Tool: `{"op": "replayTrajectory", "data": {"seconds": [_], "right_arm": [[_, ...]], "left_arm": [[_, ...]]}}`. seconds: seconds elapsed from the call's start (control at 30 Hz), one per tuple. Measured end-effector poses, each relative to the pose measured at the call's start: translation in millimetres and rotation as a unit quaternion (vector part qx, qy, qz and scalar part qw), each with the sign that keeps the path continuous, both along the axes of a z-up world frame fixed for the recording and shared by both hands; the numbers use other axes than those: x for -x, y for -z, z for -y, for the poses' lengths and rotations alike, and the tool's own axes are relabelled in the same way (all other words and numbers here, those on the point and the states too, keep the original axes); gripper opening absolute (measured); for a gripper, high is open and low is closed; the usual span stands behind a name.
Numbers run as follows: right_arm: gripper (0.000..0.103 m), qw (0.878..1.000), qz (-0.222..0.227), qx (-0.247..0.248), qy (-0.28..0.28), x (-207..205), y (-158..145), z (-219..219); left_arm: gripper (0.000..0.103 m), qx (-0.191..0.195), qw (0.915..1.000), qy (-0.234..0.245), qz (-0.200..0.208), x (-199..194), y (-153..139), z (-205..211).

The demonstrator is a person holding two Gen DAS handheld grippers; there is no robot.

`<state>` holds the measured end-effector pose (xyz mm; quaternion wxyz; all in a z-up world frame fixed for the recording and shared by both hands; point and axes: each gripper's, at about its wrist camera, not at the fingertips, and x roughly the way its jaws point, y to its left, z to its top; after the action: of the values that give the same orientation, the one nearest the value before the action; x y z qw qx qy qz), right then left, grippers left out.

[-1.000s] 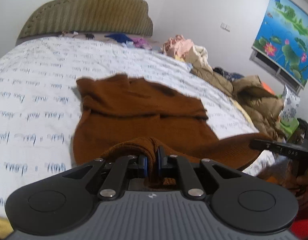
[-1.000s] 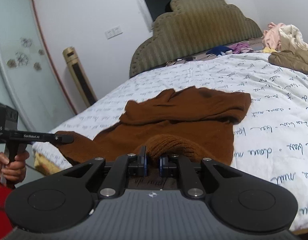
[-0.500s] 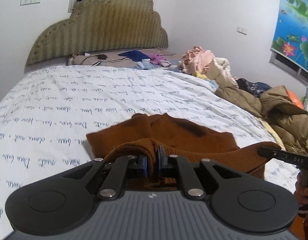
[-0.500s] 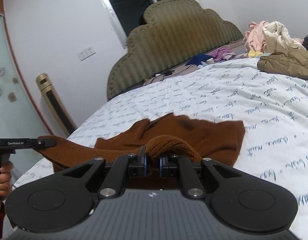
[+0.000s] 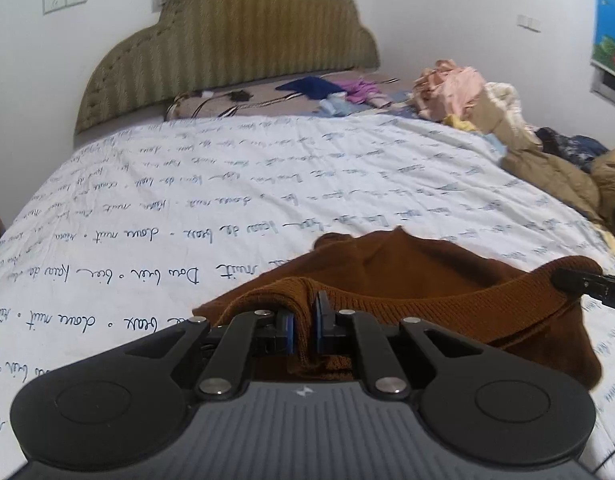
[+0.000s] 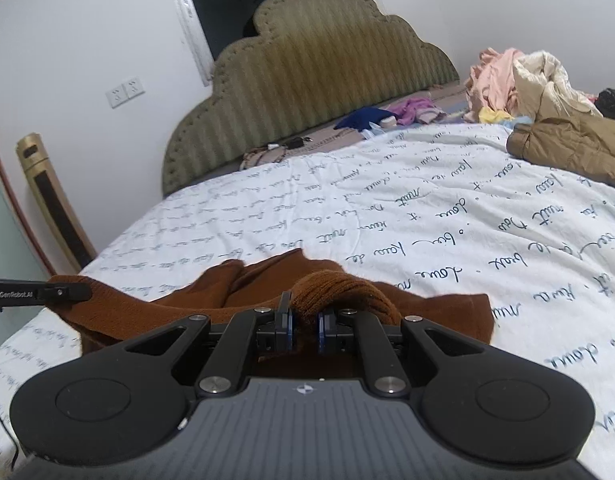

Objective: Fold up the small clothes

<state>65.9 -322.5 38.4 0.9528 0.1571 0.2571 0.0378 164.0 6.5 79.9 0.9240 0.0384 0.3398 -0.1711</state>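
A brown knitted sweater (image 5: pixel 407 268) lies on the white bedspread (image 5: pixel 227 184) with its near hem lifted. My left gripper (image 5: pixel 304 332) is shut on one corner of that ribbed hem. My right gripper (image 6: pixel 303 330) is shut on the other corner, where the knit (image 6: pixel 339 284) bunches over its fingers. The hem stretches taut between the two. In the left wrist view the right gripper's tip (image 5: pixel 575 280) shows at the right edge, pinching the cloth. In the right wrist view the left gripper's tip (image 6: pixel 67 292) shows at the left. Most of the sweater is hidden under the lifted half.
The bedspread (image 6: pixel 427 208) has script printed on it. A padded green headboard (image 5: pixel 227 44) stands at the far end. A pile of clothes and a tan jacket (image 5: pixel 547 160) lie on the right side. Small garments (image 5: pixel 327 88) lie by the headboard. A gold tower fan (image 6: pixel 51 200) stands at the left.
Both grippers have carried the hem forward over the sweater toward the headboard. Less of the sweater shows beyond them now, and the far part of the bed has come into fuller view.
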Motion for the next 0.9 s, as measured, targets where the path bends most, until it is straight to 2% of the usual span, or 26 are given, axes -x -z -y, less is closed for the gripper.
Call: {"op": "replayTrajectory", "data": {"seconds": [0.2, 0.3, 0.4, 0.5, 0.57, 0.6, 0.67, 0.7, 0.8, 0.9], "right_arm": [[0.015, 0.998, -0.052, -0.022, 0.018, -48, 31, 4], [0.016, 0.996, -0.082, -0.022, 0.024, -65, 47, 1], [0.021, 0.994, -0.101, -0.037, 0.026, -75, 57, 2], [0.041, 0.991, -0.104, -0.076, 0.022, -83, 59, 8], [0.052, 0.987, -0.104, -0.118, 0.025, -88, 58, 16], [0.054, 0.985, -0.102, -0.139, 0.027, -90, 58, 19], [0.058, 0.983, -0.097, -0.154, 0.034, -93, 56, 23], [0.059, 0.984, -0.096, -0.148, 0.038, -95, 55, 23], [0.060, 0.985, -0.096, -0.135, 0.054, -99, 56, 25], [0.060, 0.984, -0.092, -0.137, 0.059, -96, 57, 29]], "left_arm": [[0.011, -0.003, 0.9979, -0.028, -0.058, -43, 36, 4], [0.012, 0.008, 0.9956, -0.037, -0.085, -56, 52, 2], [0.015, 0.030, 0.9924, -0.044, -0.111, -65, 58, -4], [0.017, 0.064, 0.9885, -0.050, -0.127, -72, 56, -12], [0.028, 0.098, 0.9837, -0.064, -0.136, -77, 53, -21], [0.033, 0.114, 0.9812, -0.074, -0.137, -80, 51, -25], [0.063, 0.143, 0.9756, -0.099, -0.134, -83, 49, -36], [0.068, 0.155, 0.9727, -0.112, -0.131, -85, 48, -41], [0.070, 0.170, 0.9673, -0.134, -0.132, -87, 49, -51], [0.070, 0.149, 0.9731, -0.130, -0.118, -77, 47, -49]]}}
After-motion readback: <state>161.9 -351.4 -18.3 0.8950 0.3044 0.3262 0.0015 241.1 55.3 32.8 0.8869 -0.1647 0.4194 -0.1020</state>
